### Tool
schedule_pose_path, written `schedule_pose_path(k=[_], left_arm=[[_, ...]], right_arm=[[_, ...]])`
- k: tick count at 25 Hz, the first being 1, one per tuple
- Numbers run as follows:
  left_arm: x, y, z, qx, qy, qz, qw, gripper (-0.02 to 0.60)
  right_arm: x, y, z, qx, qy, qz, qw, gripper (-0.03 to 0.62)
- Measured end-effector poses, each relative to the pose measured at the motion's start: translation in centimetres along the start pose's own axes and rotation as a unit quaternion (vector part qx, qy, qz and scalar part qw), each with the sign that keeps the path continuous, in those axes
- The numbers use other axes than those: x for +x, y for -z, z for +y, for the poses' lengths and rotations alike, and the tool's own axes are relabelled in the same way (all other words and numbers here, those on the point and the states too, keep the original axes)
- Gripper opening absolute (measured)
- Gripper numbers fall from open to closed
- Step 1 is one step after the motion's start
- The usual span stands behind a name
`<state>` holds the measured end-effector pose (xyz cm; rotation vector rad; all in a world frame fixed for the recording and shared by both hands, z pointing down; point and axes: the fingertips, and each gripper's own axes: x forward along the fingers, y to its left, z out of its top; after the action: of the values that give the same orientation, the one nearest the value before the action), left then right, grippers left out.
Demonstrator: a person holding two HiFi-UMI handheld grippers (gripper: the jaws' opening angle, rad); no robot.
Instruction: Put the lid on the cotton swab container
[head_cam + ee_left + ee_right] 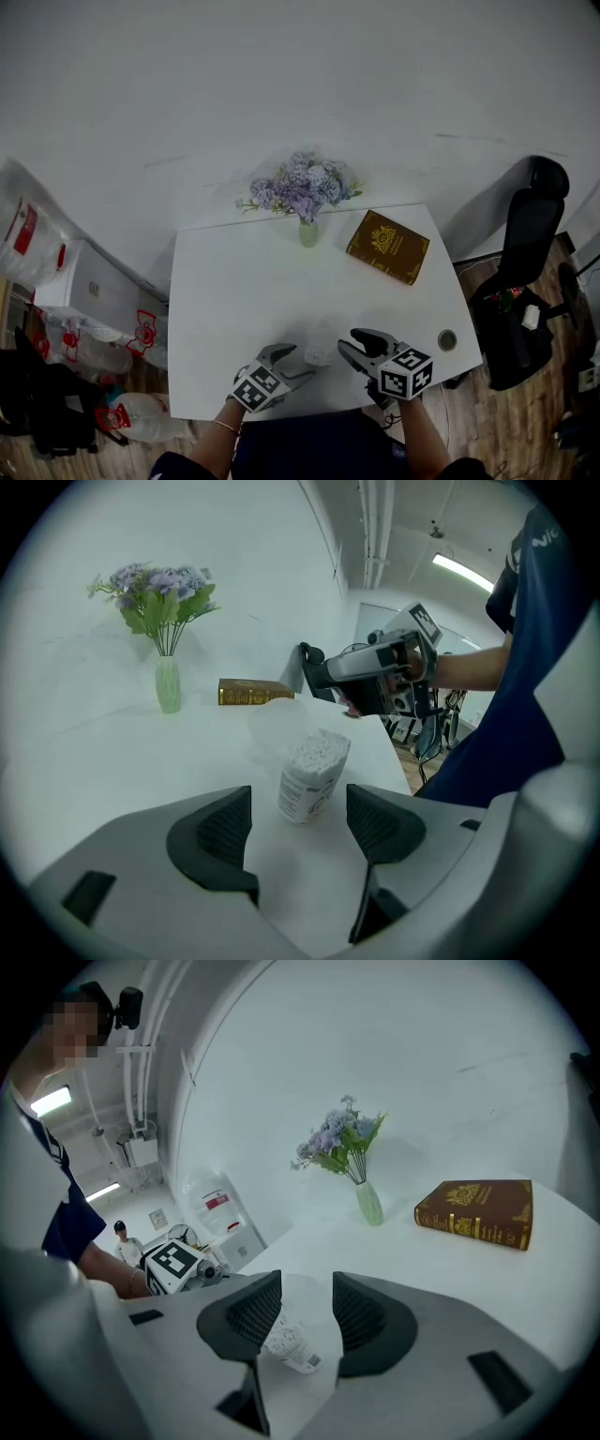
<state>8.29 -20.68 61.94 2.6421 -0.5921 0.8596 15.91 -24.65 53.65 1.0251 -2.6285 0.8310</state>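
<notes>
So here's what we've got. Our left gripper [286,354] [300,827] has its jaws spread wide, holding nothing. The cotton swab container [319,356] [312,775] [291,1344] stands just past them, untouched, near the front edge of the tabletop [262,281]. On its other side, our right gripper [349,343] [305,1312] is also released. The container shows through its gap, and we see no pad pressing on it.

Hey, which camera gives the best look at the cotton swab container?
The left gripper view: the cotton swab container sits unobstructed beyond the open jaws. The right gripper view shows it partly hidden behind its jaws; the head view shows it only as a small pale blur.
</notes>
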Motion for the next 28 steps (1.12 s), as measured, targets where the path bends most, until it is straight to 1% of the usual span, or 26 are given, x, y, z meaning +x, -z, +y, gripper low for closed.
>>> schedule_pose_path(k=[5, 9, 11, 14, 16, 17, 24, 28], left_arm=[[1.4, 0.4, 0.1, -0.006, 0.018, 0.014, 0.9997, 0.324], [2.3, 0.5, 0.1, 0.000, 0.024, 0.021, 0.9995, 0.323], [2.6, 0.5, -0.1, 0.002, 0.033, 0.022, 0.9992, 0.322], [2.8, 0.4, -0.4, 0.016, 0.040, 0.027, 0.9987, 0.315], [3.0, 0.4, -0.5, 0.024, 0.043, 0.031, 0.9983, 0.272], [3.1, 0.4, -0.6, 0.026, 0.045, 0.032, 0.9982, 0.267], [3.1, 0.5, -0.6, 0.039, 0.050, 0.037, 0.9973, 0.255], [3.0, 0.6, -0.5, 0.035, 0.048, 0.037, 0.9976, 0.245]], right_arm=[[1.4, 1.0, -0.8, 0.007, -0.040, 0.049, 0.998, 0.153], [2.4, 1.6, -1.7, 0.027, -0.062, 0.071, 0.995, 0.153], [2.7, 1.8, -1.9, 0.038, -0.076, 0.082, 0.993, 0.153], [3.0, 2.3, -1.9, 0.048, -0.092, 0.098, 0.990, 0.153], [3.1, 2.4, -2.0, 0.051, -0.095, 0.100, 0.989, 0.153], [3.2, 2.4, -2.1, 0.053, -0.096, 0.099, 0.989, 0.153], [3.5, 2.4, -1.4, 0.059, -0.119, 0.099, 0.986, 0.153], [3.6, 1.4, -0.6, 0.077, -0.131, 0.079, 0.985, 0.153]])
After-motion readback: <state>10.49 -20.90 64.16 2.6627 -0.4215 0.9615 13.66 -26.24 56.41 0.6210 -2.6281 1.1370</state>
